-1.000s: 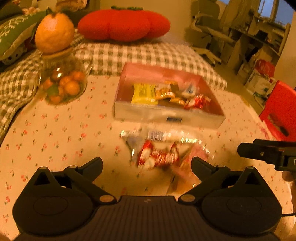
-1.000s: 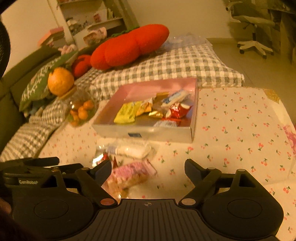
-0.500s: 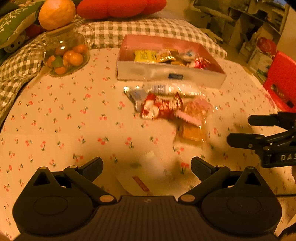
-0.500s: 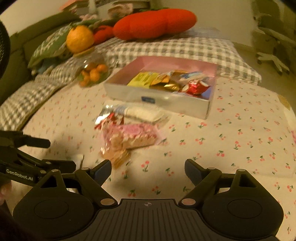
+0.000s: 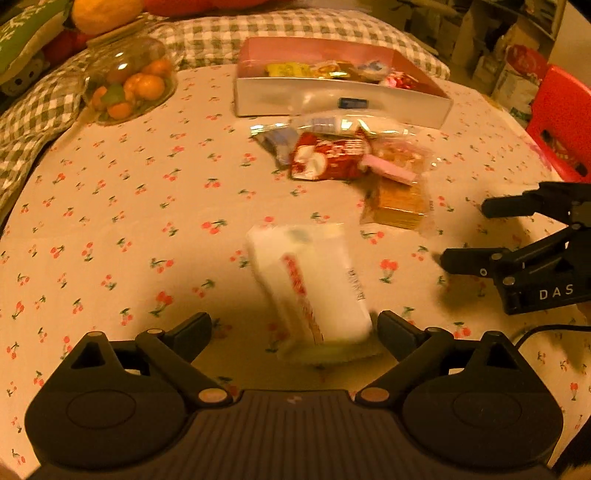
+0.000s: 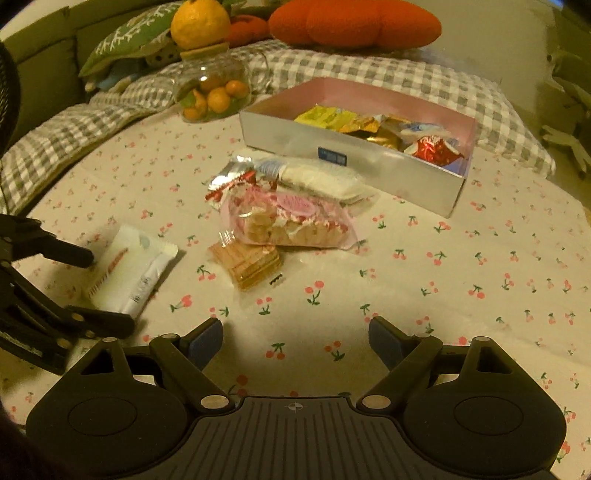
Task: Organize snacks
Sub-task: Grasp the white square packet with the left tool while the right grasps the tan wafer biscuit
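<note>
A white snack packet (image 5: 310, 284) with a red stripe lies on the cherry-print tablecloth. My left gripper (image 5: 293, 326) straddles it; its jaws are closing, and the fingers stand apart from the packet's sides. The right wrist view shows the same packet (image 6: 129, 273) between the left gripper's fingers (image 6: 96, 288). My right gripper (image 6: 295, 332) is open over bare cloth, with nothing in it, to the right of the left one (image 5: 467, 232). Beyond lie a red packet (image 5: 328, 158), a pink biscuit bag (image 6: 291, 221) and a wafer pack (image 6: 245, 264). A pink-lined box (image 6: 351, 162) behind them holds several snacks.
A glass jar of small oranges (image 6: 212, 92) with a large orange on its lid stands at the back left. Checked cushions (image 6: 369, 70) and a red pumpkin cushion (image 6: 354, 22) border the far table edge. A red chair (image 5: 561, 118) stands at the right.
Both grippers have dropped toward the table and tilted downward. The white packet has come into view and now sits between the left fingers. The right gripper's fingers stayed apart.
</note>
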Demonstrator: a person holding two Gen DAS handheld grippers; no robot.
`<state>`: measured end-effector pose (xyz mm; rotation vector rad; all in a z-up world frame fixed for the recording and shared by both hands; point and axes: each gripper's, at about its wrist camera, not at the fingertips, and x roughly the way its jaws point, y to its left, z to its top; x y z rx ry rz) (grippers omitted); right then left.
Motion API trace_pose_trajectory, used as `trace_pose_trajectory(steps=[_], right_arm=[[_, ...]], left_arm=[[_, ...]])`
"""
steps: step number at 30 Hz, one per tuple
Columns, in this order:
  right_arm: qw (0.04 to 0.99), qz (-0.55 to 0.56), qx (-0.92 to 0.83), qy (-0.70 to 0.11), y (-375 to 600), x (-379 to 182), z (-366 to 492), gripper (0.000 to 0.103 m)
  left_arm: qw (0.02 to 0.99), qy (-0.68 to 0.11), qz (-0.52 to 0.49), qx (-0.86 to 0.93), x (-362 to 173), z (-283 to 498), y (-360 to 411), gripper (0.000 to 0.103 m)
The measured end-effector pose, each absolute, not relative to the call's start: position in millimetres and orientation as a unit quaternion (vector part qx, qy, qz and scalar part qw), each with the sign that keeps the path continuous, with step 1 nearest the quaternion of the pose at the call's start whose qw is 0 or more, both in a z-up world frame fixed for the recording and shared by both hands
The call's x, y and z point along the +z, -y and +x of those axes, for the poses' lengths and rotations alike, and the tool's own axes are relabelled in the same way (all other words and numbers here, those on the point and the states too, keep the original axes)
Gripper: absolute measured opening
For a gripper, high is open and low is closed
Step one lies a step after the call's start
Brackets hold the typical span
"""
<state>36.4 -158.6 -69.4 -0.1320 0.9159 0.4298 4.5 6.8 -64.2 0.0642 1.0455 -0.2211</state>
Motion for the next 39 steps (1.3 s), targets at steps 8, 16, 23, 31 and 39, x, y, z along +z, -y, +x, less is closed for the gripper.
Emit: trace_pose_trajectory(steps=[8, 16, 23, 31, 39], right_arm=[[0.879, -0.075, 0.212, -0.420, 143, -74, 44, 0.091], [0.883, -0.091, 0.224, -0.403, 124, -77, 51, 0.091], [0.887, -0.097, 0.230, -0.389, 120, -77, 52, 0.086], [0.888, -0.106, 0.239, -0.378, 117, -73, 49, 0.056], [0.883, -0.103, 0.258, -0.379, 114, -69, 45, 0.041]], left_arm=[[0.868, -0.482, 0.030, -0.117, -63, 4, -22, 0.088], [0.874, -0.445, 0.066, -0.181, -62, -1, -11, 0.085], [0.879, -0.430, 0.081, -0.190, -67, 5, -8, 0.075], [0.882, -0.428, 0.068, -0.183, -65, 9, -12, 0.058], [0.884, -0.433, 0.045, -0.170, -62, 12, -19, 0.053]])
